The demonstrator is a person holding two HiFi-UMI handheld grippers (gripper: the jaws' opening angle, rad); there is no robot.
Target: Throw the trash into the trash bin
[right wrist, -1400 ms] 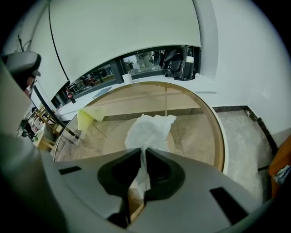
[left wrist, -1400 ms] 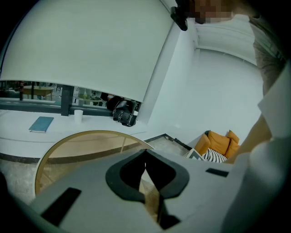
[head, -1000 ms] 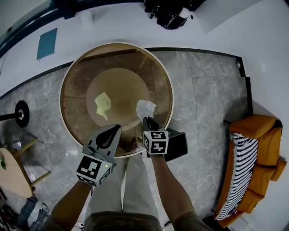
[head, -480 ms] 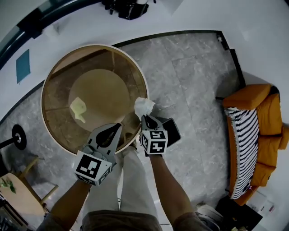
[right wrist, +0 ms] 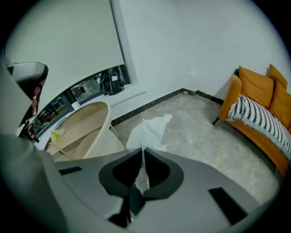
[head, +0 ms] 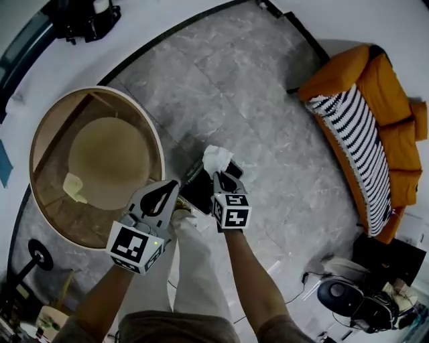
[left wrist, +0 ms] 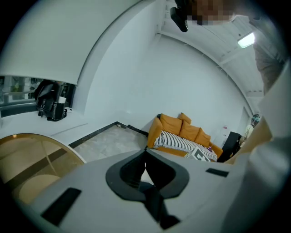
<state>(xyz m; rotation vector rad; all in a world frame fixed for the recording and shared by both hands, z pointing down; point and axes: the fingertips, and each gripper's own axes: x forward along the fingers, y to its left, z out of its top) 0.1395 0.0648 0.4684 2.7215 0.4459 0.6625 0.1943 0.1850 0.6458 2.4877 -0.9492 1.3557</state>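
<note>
My right gripper (head: 224, 179) is shut on a crumpled white tissue (head: 216, 159), which sticks out past its tips over the grey marble floor. In the right gripper view the tissue (right wrist: 148, 132) is pinched between the closed jaws of the right gripper (right wrist: 142, 150). A black bin (head: 200, 193) stands on the floor just under and between the two grippers, mostly hidden by them. My left gripper (head: 159, 195) is shut and holds nothing; the left gripper view confirms the empty left gripper (left wrist: 145, 154). A yellow paper scrap (head: 74, 189) lies on the round glass table (head: 155, 137).
An orange sofa (head: 362, 80) with a striped cushion stands at the right. Black equipment (head: 84, 20) sits by the wall at top left. A dark wheeled device (head: 355, 301) and cables lie at the lower right. The person's legs (head: 194, 268) are below the grippers.
Both grippers have swung right, away from the table; the tissue has left the tabletop and now hangs over the floor by the black bin. The sofa has come nearer in view.
</note>
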